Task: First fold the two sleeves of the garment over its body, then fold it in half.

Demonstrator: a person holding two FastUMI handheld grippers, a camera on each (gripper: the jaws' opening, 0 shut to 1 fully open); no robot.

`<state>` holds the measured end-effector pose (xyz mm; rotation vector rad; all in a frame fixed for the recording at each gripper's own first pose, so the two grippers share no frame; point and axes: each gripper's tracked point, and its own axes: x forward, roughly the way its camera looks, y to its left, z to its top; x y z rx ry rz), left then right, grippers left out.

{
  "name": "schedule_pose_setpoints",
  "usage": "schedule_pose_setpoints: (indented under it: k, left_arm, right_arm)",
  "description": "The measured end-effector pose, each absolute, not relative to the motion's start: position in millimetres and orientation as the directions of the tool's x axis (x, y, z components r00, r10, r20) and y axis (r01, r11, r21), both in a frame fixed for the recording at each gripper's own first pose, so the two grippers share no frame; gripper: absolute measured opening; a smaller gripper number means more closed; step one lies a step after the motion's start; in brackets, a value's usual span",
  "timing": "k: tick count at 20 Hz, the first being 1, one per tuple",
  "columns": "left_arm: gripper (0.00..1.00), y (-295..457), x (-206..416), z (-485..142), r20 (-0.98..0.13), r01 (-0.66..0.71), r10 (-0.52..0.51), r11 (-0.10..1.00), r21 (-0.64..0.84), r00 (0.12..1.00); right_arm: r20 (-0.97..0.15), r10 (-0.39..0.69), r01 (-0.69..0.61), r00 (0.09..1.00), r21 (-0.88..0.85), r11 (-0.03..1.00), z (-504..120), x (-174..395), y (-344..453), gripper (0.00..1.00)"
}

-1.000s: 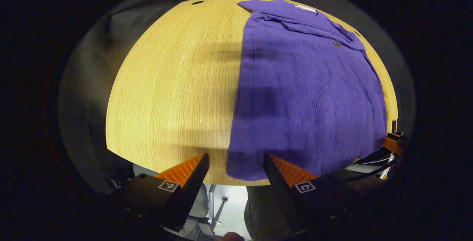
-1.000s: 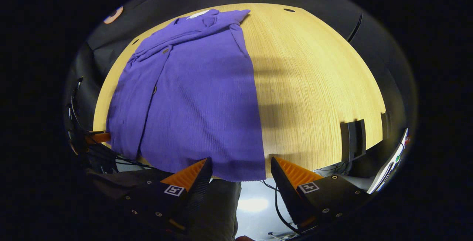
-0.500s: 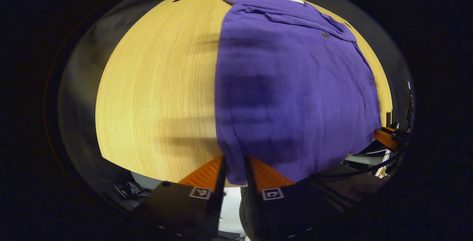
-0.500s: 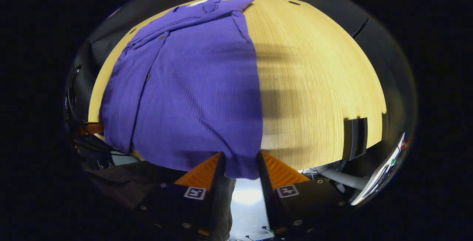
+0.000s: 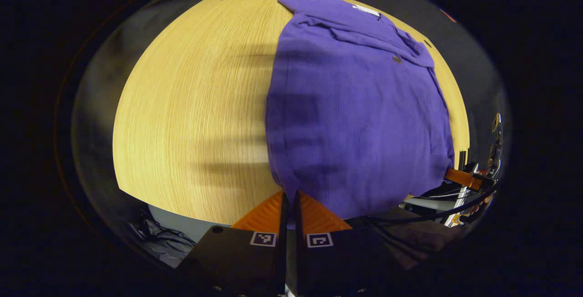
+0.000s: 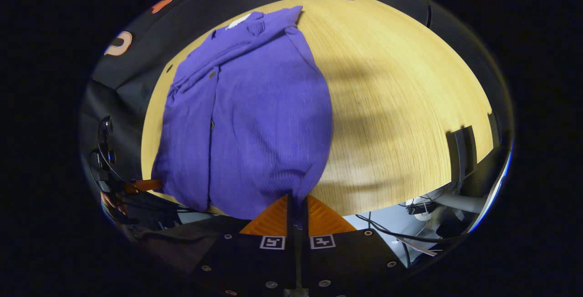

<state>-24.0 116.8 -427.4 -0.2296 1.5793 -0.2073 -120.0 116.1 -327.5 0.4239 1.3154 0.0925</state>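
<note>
A: Bench (image 5: 191, 105) first?
B: Wood bench, purple garment (image 5: 355, 115) flat on it, sleeves folded over body, collar at far end, hem at near edge (hangs off a bit).
A: Tools?
B: Left tool (image 5: 289, 197) clamped on hem's left corner. Right tool (image 6: 297, 201) clamped on right corner; cloth bunches there.
A: Small stuff?
B: Button (image 5: 397, 59) nr collar.

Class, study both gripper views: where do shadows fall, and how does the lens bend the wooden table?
Left gripper view: soft dark bands of shadow cross the table and the purple garment; the table's edge bulges into a curve. Right gripper view: blurred shadow bands lie on the wood right of the garment; the same fisheye bulge.
</note>
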Motion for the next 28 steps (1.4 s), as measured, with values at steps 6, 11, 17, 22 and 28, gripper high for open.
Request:
schedule_pose_setpoints:
  k: [6,11,17,22,28]
  left_arm:
    - [0.10,107.7,46.2,-383.5,-0.924,0.080,-0.360,0.932,-0.352,0.129]
    - [0.10,110.7,86.5,-369.1,-0.910,0.177,-0.383,0.918,-0.355,0.161]
    - [0.10,119.8,137.6,-351.7,-0.891,0.285,-0.414,0.891,-0.354,0.187]
    - [0.10,127.8,188.5,-331.8,-0.877,0.380,-0.416,0.872,-0.309,0.241]
    - [0.10,132.8,241.1,-304.8,-0.854,0.288,-0.407,0.902,-0.321,0.323]
  right_arm:
    - [-0.844,0.333,0.170,0.420,0.434,0.885,-275.1,-55.2,124.9,0.05]
    - [-0.828,0.283,0.123,0.484,0.384,0.915,-246.3,-19.2,132.8,0.05]
    - [-0.805,0.219,0.153,0.552,0.356,0.922,-208.4,20.0,128.4,0.05]
    - [-0.763,0.171,0.145,0.623,0.327,0.934,-167.2,65.0,120.8,0.05]
    - [-0.715,0.215,0.042,0.665,0.323,0.945,-133.2,116.1,120.8,0.05]
